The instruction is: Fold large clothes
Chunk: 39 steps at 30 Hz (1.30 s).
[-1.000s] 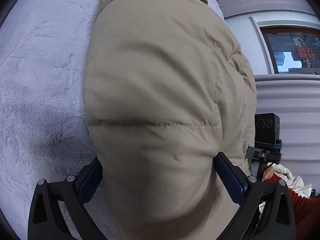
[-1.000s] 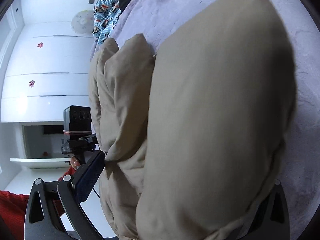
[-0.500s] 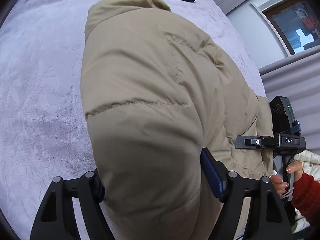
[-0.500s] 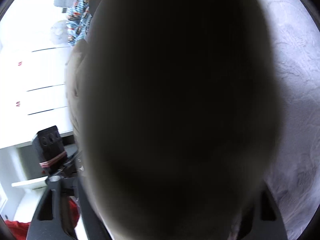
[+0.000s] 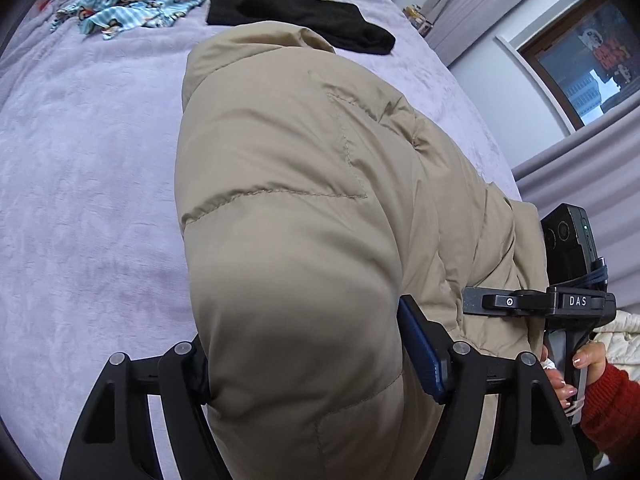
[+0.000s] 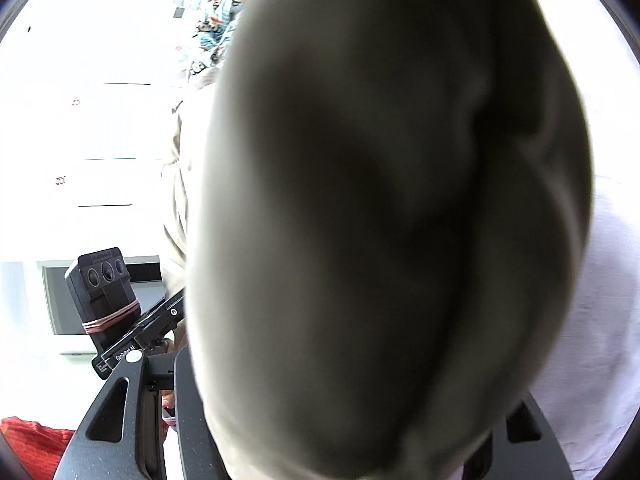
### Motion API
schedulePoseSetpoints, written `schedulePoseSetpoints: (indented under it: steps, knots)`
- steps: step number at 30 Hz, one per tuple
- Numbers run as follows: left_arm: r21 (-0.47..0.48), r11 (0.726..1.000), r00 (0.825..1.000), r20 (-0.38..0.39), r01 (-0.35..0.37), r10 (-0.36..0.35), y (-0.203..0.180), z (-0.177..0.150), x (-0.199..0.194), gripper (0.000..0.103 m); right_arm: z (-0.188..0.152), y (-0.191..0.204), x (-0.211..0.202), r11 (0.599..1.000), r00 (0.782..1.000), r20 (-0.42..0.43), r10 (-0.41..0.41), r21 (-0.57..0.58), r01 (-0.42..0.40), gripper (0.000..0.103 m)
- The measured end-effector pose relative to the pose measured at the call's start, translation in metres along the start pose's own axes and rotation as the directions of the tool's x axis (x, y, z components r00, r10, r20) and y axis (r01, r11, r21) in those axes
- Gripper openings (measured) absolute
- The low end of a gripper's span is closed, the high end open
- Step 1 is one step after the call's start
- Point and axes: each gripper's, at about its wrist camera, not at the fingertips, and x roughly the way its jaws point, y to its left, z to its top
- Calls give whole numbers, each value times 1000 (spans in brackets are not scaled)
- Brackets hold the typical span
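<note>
A beige puffer jacket (image 5: 304, 208) lies on the purple bedspread (image 5: 88, 184). My left gripper (image 5: 312, 364) is shut on a thick bulge of its near edge, which hides the fingertips. In the right wrist view the jacket (image 6: 392, 208) fills the frame, dark and blurred, pressed close to the lens. My right gripper (image 6: 352, 432) is shut on that bulge, its fingertips hidden. The right gripper's body also shows in the left wrist view (image 5: 560, 300), at the jacket's right edge.
A black garment (image 5: 296, 16) and a blue patterned garment (image 5: 132, 4) lie at the far side of the bed. A window (image 5: 588, 68) and grey curtains stand to the right. White cabinet fronts (image 6: 80, 160) show on the left of the right wrist view.
Both grippers have lifted the jacket's near edge up and forward. The left view now looks further across the bed. The jacket has come close against the right camera and darkened it.
</note>
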Motion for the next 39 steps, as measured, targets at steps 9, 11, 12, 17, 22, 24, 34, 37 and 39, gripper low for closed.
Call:
schedulePoseSetpoints:
  steps: [9, 11, 12, 17, 22, 24, 34, 37, 39]
  knots:
    - [6, 1000, 999, 48, -12, 11, 124, 30, -65, 76, 0, 100, 93, 999, 998, 59, -9, -39, 12, 59]
    - [0, 999, 998, 59, -39, 39, 162, 35, -82, 76, 6, 117, 120, 1000, 998, 56, 4, -30, -2, 59]
    - [-9, 999, 997, 64, -53, 53, 179, 38, -88, 76, 10, 128, 138, 1000, 999, 53, 10, -29, -9, 59]
    - [-89, 991, 992, 67, -103, 109, 251, 48, -93, 76, 17, 155, 190, 999, 1000, 17, 12, -51, -11, 59]
    - [-120, 980, 985, 44, -162, 168, 294, 46, -65, 76, 42, 159, 234, 997, 999, -25, -30, -65, 29, 59]
    - [-129, 978, 985, 45, -162, 168, 303, 41, -54, 79, 43, 149, 240, 997, 998, -36, -54, -52, 52, 61]
    - [-76, 955, 948, 118, -287, 294, 290, 36, -73, 74, 33, 123, 195, 982, 982, -25, -189, -17, 188, 67]
    - [-70, 952, 936, 176, -298, 306, 292, 50, -97, 64, 21, 128, 159, 946, 948, 39, -315, -67, 317, 67]
    - [-69, 945, 921, 211, -320, 327, 297, 65, -105, 64, 22, 150, 146, 924, 925, 116, -363, -83, 373, 63]
